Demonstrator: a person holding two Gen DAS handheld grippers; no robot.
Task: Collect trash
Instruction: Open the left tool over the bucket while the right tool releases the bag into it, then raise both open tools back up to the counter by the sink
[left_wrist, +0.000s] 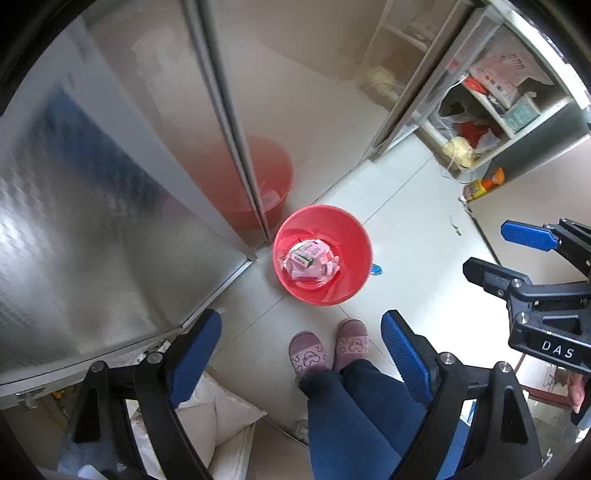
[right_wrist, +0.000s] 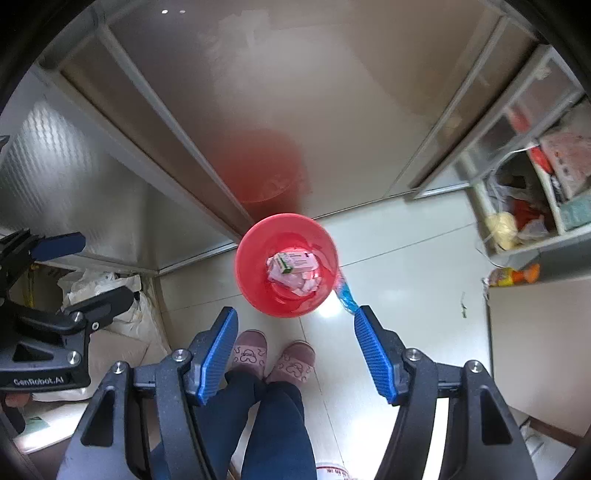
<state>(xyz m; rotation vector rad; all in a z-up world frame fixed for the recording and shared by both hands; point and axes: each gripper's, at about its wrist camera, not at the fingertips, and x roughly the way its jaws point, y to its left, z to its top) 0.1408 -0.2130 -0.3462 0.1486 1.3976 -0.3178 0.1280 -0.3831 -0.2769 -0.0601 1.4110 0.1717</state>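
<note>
A red bucket (left_wrist: 354, 236) (right_wrist: 251, 269) stands on the pale tiled floor at the corner of a metal cabinet. Pink cartons and crumpled pink packaging (left_wrist: 308, 260) (right_wrist: 293, 267) lie inside it. A blue wrapper (right_wrist: 345, 295) (left_wrist: 376, 269) lies on the floor against the bucket's right side. My left gripper (left_wrist: 301, 321) (right_wrist: 92, 269) hangs high above the floor, pointing down, open and empty. My right gripper (right_wrist: 297, 314) (left_wrist: 498, 254) is also high above the bucket, open, with nothing between its blue pads.
A person's pink slippers (left_wrist: 328, 349) (right_wrist: 273, 356) and blue trousers stand just before the bucket. The steel cabinet (left_wrist: 110, 184) fills the left. A cluttered shelf (left_wrist: 491, 122) (right_wrist: 524, 206) and an orange bottle (left_wrist: 484, 184) are at the right. White sacks (right_wrist: 107, 291) lie at the lower left.
</note>
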